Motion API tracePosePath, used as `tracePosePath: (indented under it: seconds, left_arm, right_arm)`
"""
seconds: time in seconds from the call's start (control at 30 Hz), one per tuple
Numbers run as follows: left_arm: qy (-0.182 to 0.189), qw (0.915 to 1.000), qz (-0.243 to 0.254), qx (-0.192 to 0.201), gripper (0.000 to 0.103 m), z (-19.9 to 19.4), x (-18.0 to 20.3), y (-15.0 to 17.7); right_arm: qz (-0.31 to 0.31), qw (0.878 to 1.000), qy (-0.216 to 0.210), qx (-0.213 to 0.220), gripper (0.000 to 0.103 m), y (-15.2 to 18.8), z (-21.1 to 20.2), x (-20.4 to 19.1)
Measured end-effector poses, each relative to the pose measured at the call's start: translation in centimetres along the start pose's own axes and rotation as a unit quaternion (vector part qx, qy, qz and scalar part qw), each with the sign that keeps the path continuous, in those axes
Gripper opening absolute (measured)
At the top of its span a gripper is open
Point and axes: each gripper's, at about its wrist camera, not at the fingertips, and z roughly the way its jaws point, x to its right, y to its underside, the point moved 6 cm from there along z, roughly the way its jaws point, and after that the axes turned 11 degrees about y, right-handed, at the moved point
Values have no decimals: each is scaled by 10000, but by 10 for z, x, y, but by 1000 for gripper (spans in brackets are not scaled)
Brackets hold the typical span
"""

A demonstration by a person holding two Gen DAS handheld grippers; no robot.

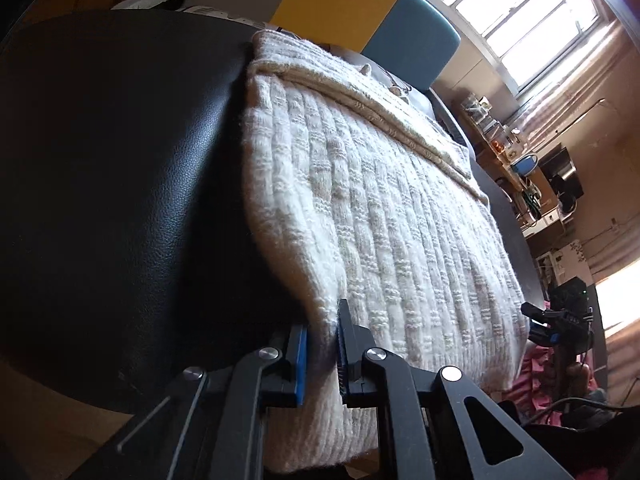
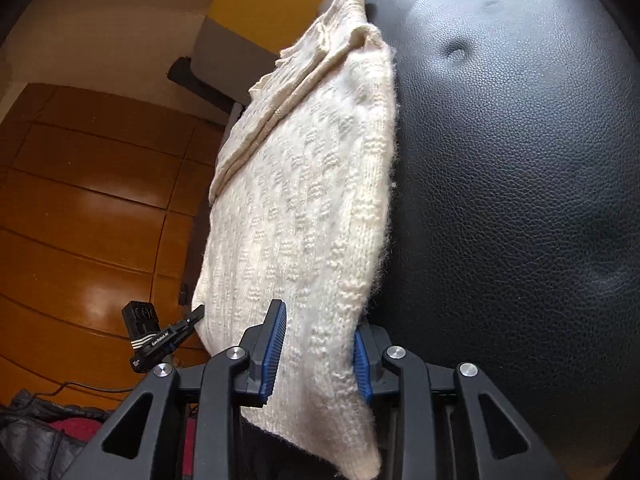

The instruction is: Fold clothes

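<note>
I have the cream knit sweater point(image 1: 392, 216) lying already doubled on the black leather seat point(image 1: 120, 184), its near edge pinched in both my left tool point(image 1: 322, 354) and right tool point(image 2: 316, 350), so at least one fold seems left.

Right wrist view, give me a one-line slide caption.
Right tool clamps a corner of the cream knit sweater on the black leather seat; left tool holds the other corner.

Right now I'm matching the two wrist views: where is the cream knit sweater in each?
Left wrist: cream knit sweater fills centre-right, its near edge in the left gripper.
Right wrist: sweater runs up the centre, held by the right gripper.
Shared landmark: black leather cushion.
</note>
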Motion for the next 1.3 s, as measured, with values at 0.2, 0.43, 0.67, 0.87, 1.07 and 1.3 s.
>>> tracePosePath:
  seconds: [0.2,0.43,0.67,0.87,1.07,1.3]
  left_arm:
    - [91,9996,-265,-99,12,2,-6,-3]
    - [58,9999,-78,114,12,0,-4,0]
    - [-126,9999,26,65,13,0,-1,0]
    - [-345,9989,320,-17,10,-2,5,4]
    - [422,9990,28,-171,9,-24,-1,16]
    - [1728,9847,242,28,9,-81,19,10]
  right_arm:
    - [-154,9993,159,298,13,6,0,-2]
    - [-250,9978,279,540,25,10,0,-9]
    - [-517,9952,425,711,26,13,3,-19]
    - [-642,9885,1264,527,9,19,5,-26]
    - [-684,9946,751,235,9,43,3,-31]
    - [-263,9992,-59,283,9,51,-30,-28]
